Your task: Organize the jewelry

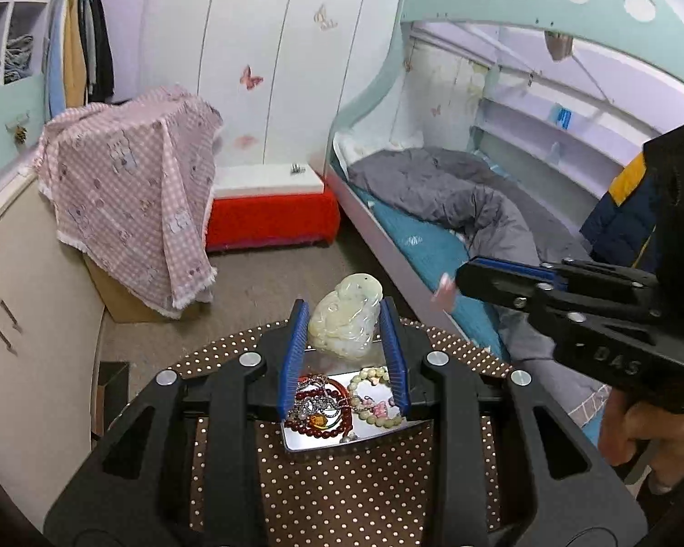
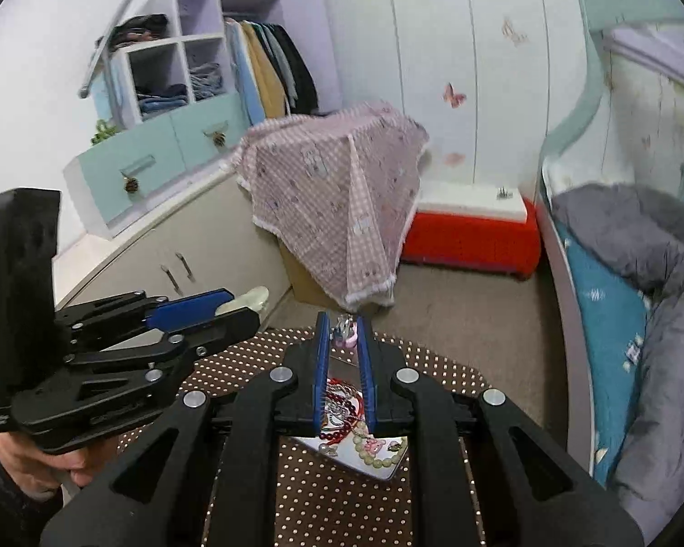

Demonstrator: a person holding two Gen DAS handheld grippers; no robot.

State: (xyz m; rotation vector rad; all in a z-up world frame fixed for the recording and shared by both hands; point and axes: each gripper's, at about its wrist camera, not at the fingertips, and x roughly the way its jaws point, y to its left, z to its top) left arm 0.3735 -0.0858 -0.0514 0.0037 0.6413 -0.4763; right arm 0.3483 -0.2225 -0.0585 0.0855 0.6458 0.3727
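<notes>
Left claw [image 1: 344, 319] grips jade pendant [image 1: 346, 319]; right claw [image 2: 344, 332] seemingly pinches pink charm [image 2: 345, 335].

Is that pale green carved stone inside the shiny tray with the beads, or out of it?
Out. The left gripper holds the jade pendant between its blue fingers, lifted above the tray where the bead bracelets lie.

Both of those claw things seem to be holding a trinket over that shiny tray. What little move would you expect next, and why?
Probably the left gripper lowers its pale jade pendant toward a bare part of the metal tray, since it hangs above the tray, whose middle is crowded with a red bead bracelet and a pale bead bracelet. The right gripper holds a small pink charm and could follow.
</notes>
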